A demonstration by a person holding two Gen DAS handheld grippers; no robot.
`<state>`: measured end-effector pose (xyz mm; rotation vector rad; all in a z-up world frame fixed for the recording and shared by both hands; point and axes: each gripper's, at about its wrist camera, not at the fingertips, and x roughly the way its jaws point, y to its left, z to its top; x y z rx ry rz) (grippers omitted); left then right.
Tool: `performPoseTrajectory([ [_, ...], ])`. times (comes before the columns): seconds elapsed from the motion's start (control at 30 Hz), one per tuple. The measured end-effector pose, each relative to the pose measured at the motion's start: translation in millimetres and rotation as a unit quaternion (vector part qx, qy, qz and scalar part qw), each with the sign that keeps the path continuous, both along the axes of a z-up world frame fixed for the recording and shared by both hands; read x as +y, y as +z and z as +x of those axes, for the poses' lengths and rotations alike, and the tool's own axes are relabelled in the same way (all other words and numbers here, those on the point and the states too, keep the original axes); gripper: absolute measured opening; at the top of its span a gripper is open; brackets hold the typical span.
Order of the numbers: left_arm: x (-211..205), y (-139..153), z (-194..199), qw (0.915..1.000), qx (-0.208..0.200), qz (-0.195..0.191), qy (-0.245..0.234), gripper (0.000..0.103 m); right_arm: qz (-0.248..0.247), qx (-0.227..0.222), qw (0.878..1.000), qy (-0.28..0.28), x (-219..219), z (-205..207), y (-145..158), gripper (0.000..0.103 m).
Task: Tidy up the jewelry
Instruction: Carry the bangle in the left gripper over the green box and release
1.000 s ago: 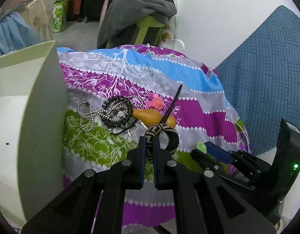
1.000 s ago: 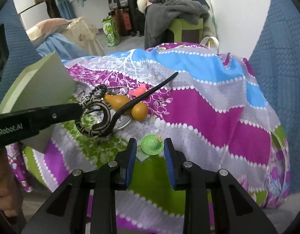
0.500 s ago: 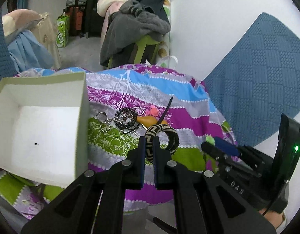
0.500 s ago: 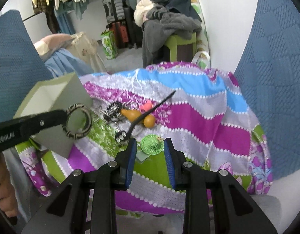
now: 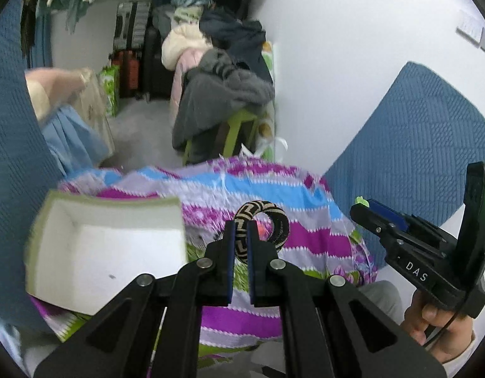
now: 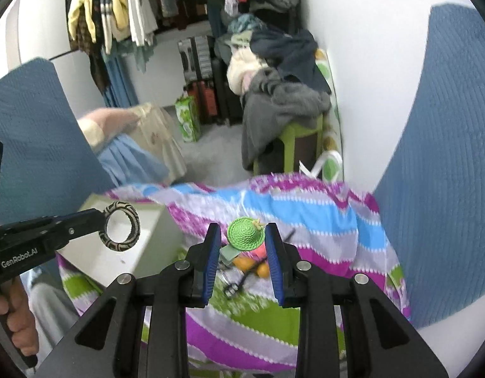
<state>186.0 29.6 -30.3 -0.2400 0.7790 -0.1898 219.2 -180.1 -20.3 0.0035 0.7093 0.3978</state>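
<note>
Striped purple, blue and green cloth point(image 6: 305, 214) covers the surface, with a white box point(image 5: 100, 245) at its left. Left claw point(image 5: 241, 242) is clenched on a patterned bangle point(image 5: 267, 220) above the cloth. Right claw point(image 6: 242, 245) grasps a green hat-shaped clip point(image 6: 245, 233) above the cloth.

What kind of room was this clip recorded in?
Most likely a bedroom or dressing corner at home: clothes hang on a rail, suitcases stand against the back wall, more garments are heaped on a green stool, and a patterned cloth covers the work surface.
</note>
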Motion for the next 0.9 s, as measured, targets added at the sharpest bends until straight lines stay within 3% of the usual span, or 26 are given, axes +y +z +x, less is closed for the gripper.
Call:
performPoseTrajectory([
  [0.23,36,31,-9,0.9992,-0.026,0.019,0.022,0.006,0.021,-0.024,0.999,0.014,39,4,32,0.026],
  [0.5,90,34,-17,0.9976,-0.025,0.035,0.055,0.006,0.039,-0.034,0.998,0.036,97,11,47,0.026],
  [0.67,122,15,-18,0.9967,-0.009,0.042,0.069,0.006,0.036,-0.018,0.998,0.041,121,17,32,0.026],
  [0.9,151,-26,-13,0.9962,0.025,0.028,0.078,0.006,0.008,0.037,0.997,0.061,153,20,-21,0.026],
])
